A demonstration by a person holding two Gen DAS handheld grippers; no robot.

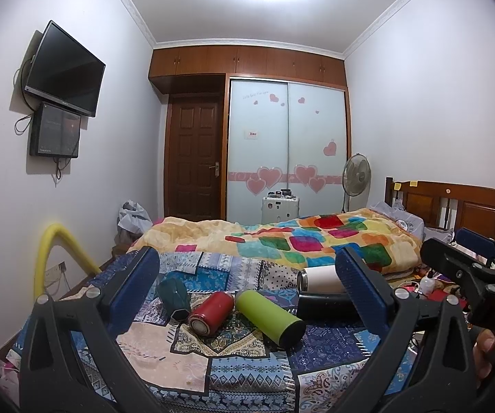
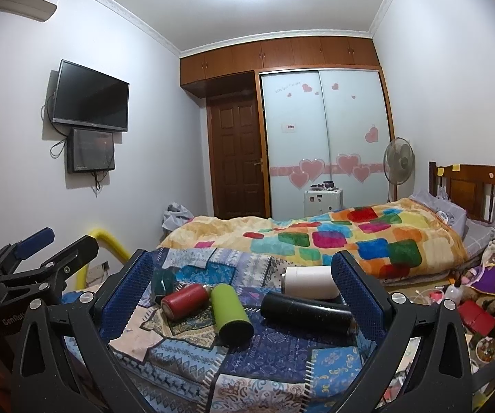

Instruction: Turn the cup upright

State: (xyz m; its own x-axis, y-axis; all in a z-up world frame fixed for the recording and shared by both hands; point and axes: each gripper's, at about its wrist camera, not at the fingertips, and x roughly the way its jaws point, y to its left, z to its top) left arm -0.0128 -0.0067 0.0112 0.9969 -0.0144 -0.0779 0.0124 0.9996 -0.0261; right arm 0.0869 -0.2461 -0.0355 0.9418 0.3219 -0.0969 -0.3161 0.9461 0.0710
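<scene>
Five cups lying sideways on the patchwork cloth [image 1: 192, 371], green cup [image 1: 269, 316] dead ahead of both wide-open grippers, left gripper [image 1: 247, 296] and right gripper [image 2: 242, 296], long axis running diagonally away.

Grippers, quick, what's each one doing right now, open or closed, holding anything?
Left gripper: jaws open, holding nothing.
Right gripper: jaws open, holding nothing.

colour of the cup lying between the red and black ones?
Lime green cup; clearest in right wrist view.
</scene>
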